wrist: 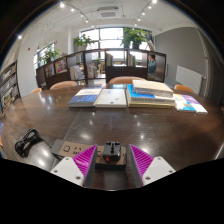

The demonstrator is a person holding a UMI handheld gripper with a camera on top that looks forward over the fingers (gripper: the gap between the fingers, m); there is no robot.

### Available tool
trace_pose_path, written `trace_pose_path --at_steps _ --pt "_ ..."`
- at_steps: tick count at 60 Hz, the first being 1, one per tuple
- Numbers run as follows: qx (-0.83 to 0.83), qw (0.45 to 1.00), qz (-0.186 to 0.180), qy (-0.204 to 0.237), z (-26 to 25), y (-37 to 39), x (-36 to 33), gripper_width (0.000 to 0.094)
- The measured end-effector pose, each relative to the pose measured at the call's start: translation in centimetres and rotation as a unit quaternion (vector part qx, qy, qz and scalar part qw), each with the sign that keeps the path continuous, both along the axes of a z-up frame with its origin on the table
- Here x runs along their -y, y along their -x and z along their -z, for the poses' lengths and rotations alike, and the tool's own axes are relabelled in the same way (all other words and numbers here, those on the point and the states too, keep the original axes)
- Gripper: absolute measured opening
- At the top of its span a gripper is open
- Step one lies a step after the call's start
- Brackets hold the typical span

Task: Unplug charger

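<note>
A small dark charger (110,152) with a red spot on its face stands plugged on a pale power strip (70,147) on the brown wooden table (120,122). My gripper (112,160) is open. Its magenta pads (85,158) flank the charger, which stands between them with a gap at each side. The strip runs off to the left past the left finger.
A coiled black cable (28,140) lies to the left of the strip. Beyond the fingers, at the table's far side, lie a blue book (85,97), an open white book (112,97), a stack of books (150,95) and a colourful one (190,103). Chairs and shelves stand behind.
</note>
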State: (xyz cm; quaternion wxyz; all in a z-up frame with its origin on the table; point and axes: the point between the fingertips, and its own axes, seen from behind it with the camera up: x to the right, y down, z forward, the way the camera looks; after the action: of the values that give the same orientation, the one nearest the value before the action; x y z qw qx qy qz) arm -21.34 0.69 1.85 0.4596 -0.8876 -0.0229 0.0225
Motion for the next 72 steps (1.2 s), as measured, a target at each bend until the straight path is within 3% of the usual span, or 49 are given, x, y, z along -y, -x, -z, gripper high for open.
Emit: trace_pose_path --at_steps 4,7,8,19,22,25,26,29,33,37,41,46,51,57,72 --pt "-0.001 1.000 0.004 -0.006 0.2 0.0 -0.7 0.0489" --pt "0.003 1.000 0.001 -0.013 0.2 0.2 -0.9 0.0300" --pt "0.000 1.000 -0.002 -0.012 0.3 0.3 -0.9 0.0275" --pt "-0.016 1.000 0.010 -0.020 0.1 0.2 -0.8 0.0155" --pt "-0.013 1.000 0.009 0.000 0.1 0.2 -0.8 0.0130" --pt "-0.007 0.998 0.012 0.055 -0.2 0.1 -0.4 0.0111" --pt "-0.002 0.999 0.006 0.043 -2.6 0.0 -0.7 0.0111" --pt "0.017 0.996 -0.011 -0.083 -14.2 -0.8 -3.3 0.0111" --pt "0.022 0.976 0.006 -0.218 -28.3 -4.2 -3.5 0.0108" --pt "0.034 0.964 0.036 -0.260 -35.0 -9.2 -4.0 0.0109" --pt "0.056 0.967 0.056 -0.243 -32.8 -13.7 -3.6 0.0118" --pt "0.056 0.980 0.062 -0.179 -25.0 -17.5 -3.5 0.0134" --pt "0.045 0.991 0.049 -0.118 -15.4 -18.5 -3.0 0.0160" --pt "0.043 0.997 0.030 -0.054 -8.6 -18.7 -2.2 0.0159" --pt "0.011 0.999 0.035 -0.012 -1.1 -18.2 -1.6 0.0199"
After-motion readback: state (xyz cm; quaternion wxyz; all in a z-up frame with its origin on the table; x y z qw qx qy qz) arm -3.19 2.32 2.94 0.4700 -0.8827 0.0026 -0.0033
